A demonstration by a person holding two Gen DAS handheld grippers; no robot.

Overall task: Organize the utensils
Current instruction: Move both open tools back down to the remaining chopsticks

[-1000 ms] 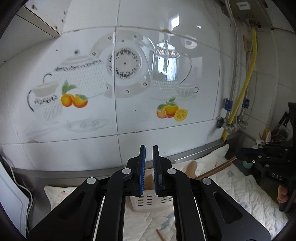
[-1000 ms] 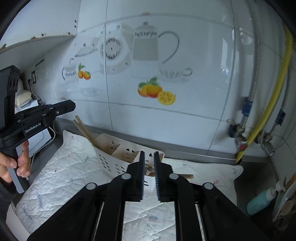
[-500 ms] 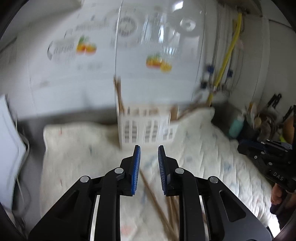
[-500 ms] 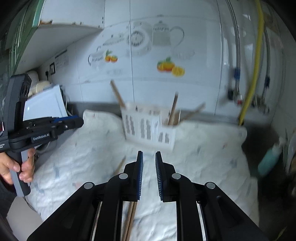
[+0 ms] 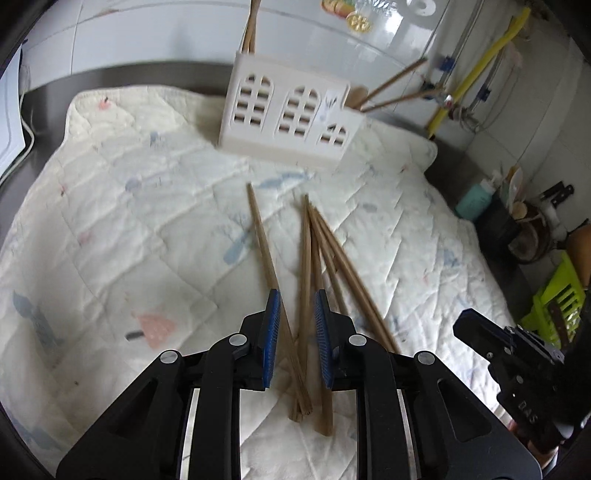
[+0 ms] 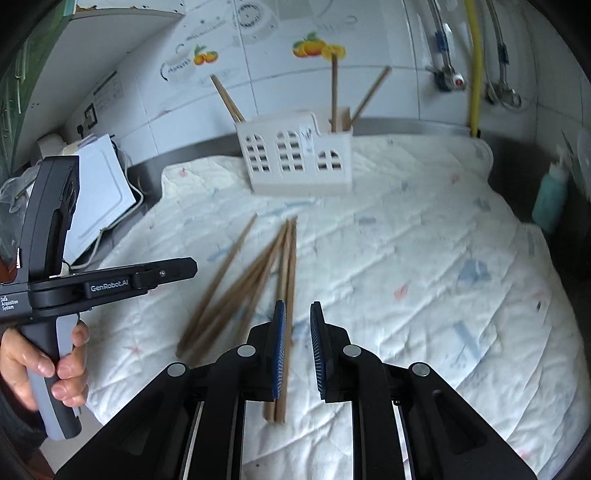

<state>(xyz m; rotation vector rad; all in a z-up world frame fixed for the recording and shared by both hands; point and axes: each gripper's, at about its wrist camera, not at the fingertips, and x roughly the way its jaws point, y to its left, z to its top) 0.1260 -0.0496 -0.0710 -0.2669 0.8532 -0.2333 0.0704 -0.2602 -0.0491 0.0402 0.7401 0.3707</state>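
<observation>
Both pairs of jaws stand parted with nothing held between them. The left gripper [image 5: 295,314] hangs low over a loose bundle of wooden chopsticks [image 5: 314,258] lying on the quilted cloth [image 5: 129,221], some of the sticks running under the gap between its blue pads. The right gripper [image 6: 296,325] hovers above the near ends of the same sticks, its left pad over one of them. Farther back on the cloth, well apart from the bundle, a white slotted utensil holder [image 6: 295,158] stands by the tiled wall [image 6: 369,22], with several chopsticks already leaning out of it.
</observation>
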